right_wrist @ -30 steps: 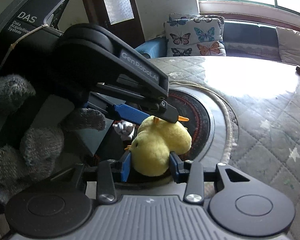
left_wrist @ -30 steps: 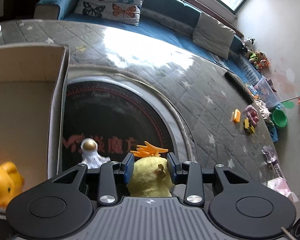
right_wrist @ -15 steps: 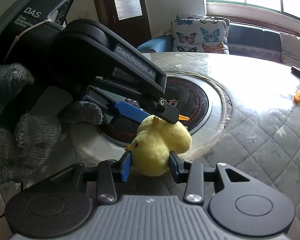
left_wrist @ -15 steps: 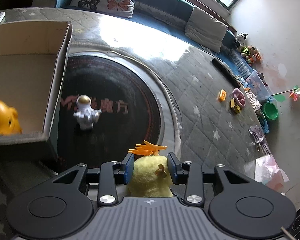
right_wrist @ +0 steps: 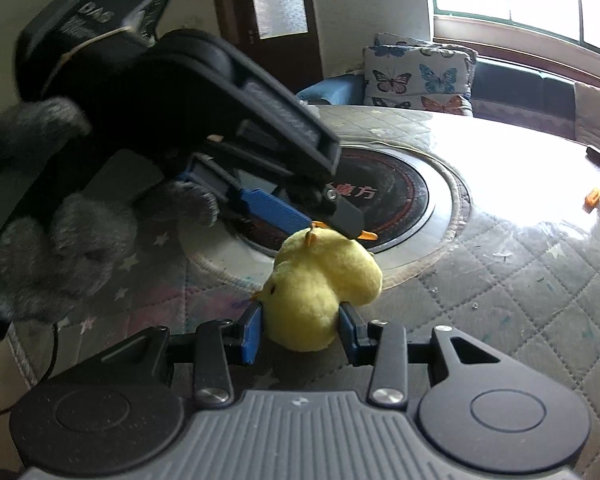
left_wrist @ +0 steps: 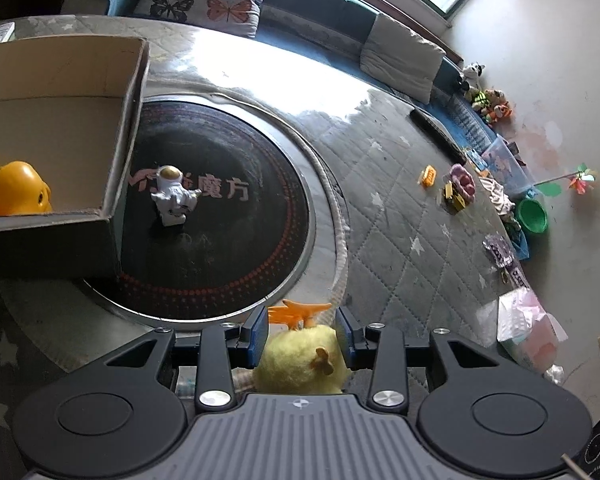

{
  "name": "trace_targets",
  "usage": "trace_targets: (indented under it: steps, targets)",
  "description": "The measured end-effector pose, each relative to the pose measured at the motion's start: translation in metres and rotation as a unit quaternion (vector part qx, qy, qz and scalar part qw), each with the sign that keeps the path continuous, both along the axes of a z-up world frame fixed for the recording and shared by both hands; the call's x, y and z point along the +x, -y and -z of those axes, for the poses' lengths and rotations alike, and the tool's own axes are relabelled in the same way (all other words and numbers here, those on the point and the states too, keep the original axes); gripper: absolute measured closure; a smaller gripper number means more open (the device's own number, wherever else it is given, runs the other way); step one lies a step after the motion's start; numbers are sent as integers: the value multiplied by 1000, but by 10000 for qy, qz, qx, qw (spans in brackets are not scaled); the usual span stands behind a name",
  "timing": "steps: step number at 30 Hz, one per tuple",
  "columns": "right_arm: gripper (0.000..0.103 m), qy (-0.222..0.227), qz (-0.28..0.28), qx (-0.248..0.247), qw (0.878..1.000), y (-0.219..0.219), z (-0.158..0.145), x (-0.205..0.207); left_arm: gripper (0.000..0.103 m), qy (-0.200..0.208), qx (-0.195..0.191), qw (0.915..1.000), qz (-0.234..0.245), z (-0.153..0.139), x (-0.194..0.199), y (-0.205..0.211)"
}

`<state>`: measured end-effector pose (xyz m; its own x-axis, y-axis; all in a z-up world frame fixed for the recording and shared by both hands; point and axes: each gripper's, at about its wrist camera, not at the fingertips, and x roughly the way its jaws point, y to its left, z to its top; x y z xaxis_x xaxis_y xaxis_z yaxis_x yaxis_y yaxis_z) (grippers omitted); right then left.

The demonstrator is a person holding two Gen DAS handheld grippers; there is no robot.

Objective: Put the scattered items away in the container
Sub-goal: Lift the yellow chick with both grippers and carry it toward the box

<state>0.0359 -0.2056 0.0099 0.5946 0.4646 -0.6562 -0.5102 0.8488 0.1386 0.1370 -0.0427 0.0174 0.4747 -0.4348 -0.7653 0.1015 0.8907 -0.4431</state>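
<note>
Yellow plush chick [right_wrist: 320, 284], clamped between both grippers' fingers (right gripper [right_wrist: 302, 330] on its body, left gripper [left_wrist: 302, 330] near its feet): carry level toward the open cardboard box [left_wrist: 128, 128] at ten o'clock, releasing together.

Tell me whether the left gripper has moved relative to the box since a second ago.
Yes. The left gripper has pulled back from the box; the box and astronaut now sit farther off, with more of the dark disc showing.
</note>
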Motion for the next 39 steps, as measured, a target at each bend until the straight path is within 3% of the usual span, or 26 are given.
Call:
trace_targets:
  steps: [6, 10, 15, 39]
  targets:
    - [63, -60, 37, -13, 10000, 6, 4, -6, 63, -107, -132, 9999, 1, 8, -6, 1]
    - [54, -30, 113, 15, 9999, 8, 3, -6, 63, -94, -135, 9999, -27, 9, -8, 4]
    - [50, -110, 248, 137, 9995, 8, 5, 0, 63, -89, -161, 9998, -62, 10, -10, 4]
    - [49, -232, 360, 157, 9990, 11, 4, 3, 61, -174, -260, 9992, -249, 12, -14, 2]
